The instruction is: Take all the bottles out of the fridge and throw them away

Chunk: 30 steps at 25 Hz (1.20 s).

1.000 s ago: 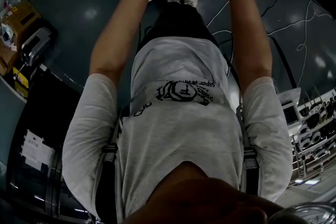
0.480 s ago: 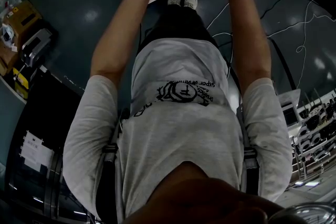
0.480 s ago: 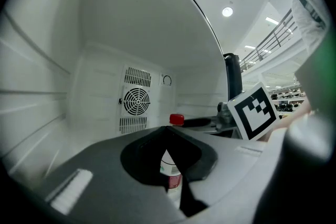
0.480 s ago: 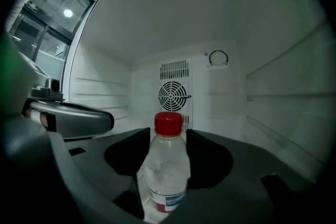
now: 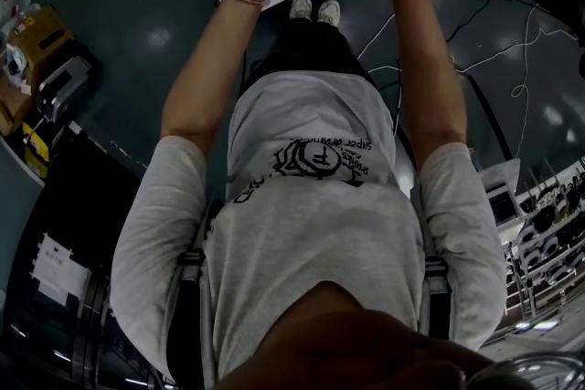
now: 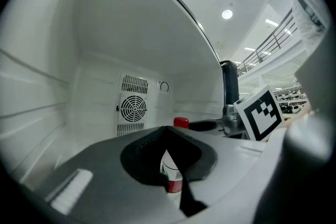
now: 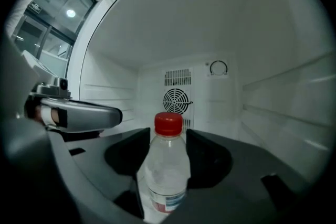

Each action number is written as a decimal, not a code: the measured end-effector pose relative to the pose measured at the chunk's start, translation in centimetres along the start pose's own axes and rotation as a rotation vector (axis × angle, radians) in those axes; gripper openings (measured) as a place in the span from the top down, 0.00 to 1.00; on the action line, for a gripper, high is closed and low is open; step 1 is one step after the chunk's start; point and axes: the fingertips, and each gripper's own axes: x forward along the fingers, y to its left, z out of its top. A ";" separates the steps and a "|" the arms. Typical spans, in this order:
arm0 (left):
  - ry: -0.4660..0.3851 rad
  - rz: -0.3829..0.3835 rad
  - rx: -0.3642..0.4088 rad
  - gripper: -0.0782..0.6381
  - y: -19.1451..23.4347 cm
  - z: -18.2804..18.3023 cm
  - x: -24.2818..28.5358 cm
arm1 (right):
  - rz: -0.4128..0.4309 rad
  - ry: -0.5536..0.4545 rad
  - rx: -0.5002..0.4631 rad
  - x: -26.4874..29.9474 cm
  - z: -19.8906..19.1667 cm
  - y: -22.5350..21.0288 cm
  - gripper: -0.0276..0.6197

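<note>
Inspecting the fridge (image 7: pixel 273 102) interior finds one bottle (image 7: pixel 165 176) of clear plastic with a red cap (image 7: pixel 168 123). It is upright, about midway between the side walls and forward of the fan grille (image 7: pixel 177 99) in the back wall. Its base is out of sight, so it cannot be told whether it rests on the fridge floor or is lifted. The bottle lies straight ahead of the right gripper (image 7: pixel 167 139), directly between its jaws, with its long axis vertical and crossing the near-level jaws at a right angle. The jaws are closed in on the shoulder of the bottle, both pads against its sides with no gap showing, which is judged a firm hold. The left gripper (image 6: pixel 168 134) sits just beside it toward the left wall, its jaws fully together and holding nothing. The same bottle shows beyond its tips, slightly to the right. The right hand is therefore the one in possession. The coming move is judged to be a straight withdrawal toward the open front edge of the fridge, keeping the bottle upright and clear of the idle left gripper.
</note>
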 end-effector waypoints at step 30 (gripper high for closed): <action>-0.009 -0.026 -0.064 0.88 -4.8 5.5 -4.0 | 0.080 -0.019 -0.010 -9.1 6.8 3.5 0.61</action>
